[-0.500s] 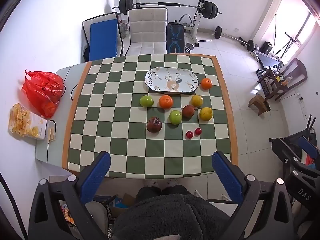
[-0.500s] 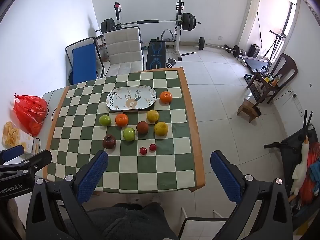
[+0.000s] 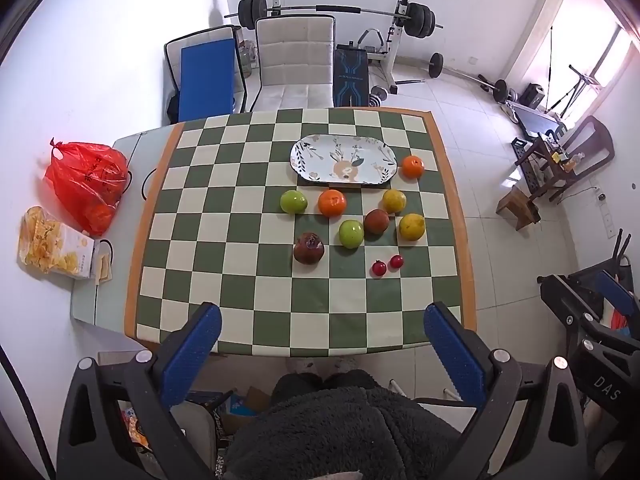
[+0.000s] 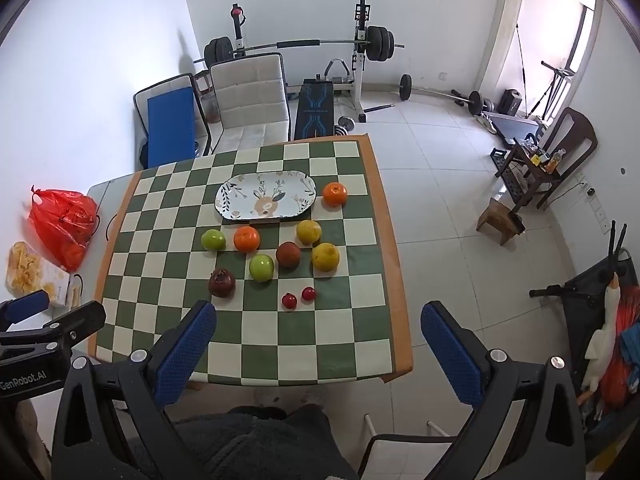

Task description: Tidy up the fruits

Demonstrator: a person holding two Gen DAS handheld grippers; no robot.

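A patterned oval plate (image 3: 344,159) (image 4: 266,196) lies empty on the checkered table (image 3: 240,280). Near it sit several fruits: two oranges (image 3: 332,202) (image 3: 413,166), two green apples (image 3: 293,201) (image 3: 351,233), two yellow fruits (image 3: 394,201) (image 3: 411,226), a reddish fruit (image 3: 376,221), a dark pomegranate (image 3: 309,248) and two small red fruits (image 3: 379,268) (image 3: 396,261). My left gripper (image 3: 322,340) hangs open high above the table's near edge, holding nothing. My right gripper (image 4: 318,336) is likewise open and empty, high over the near right part of the table (image 4: 360,320).
A red plastic bag (image 3: 86,184) and a snack box (image 3: 52,246) lie on the grey surface left of the table. Two chairs (image 3: 294,56) stand behind it, with a barbell rack (image 3: 340,10) beyond. A person's dark fleece garment (image 3: 344,428) fills the bottom.
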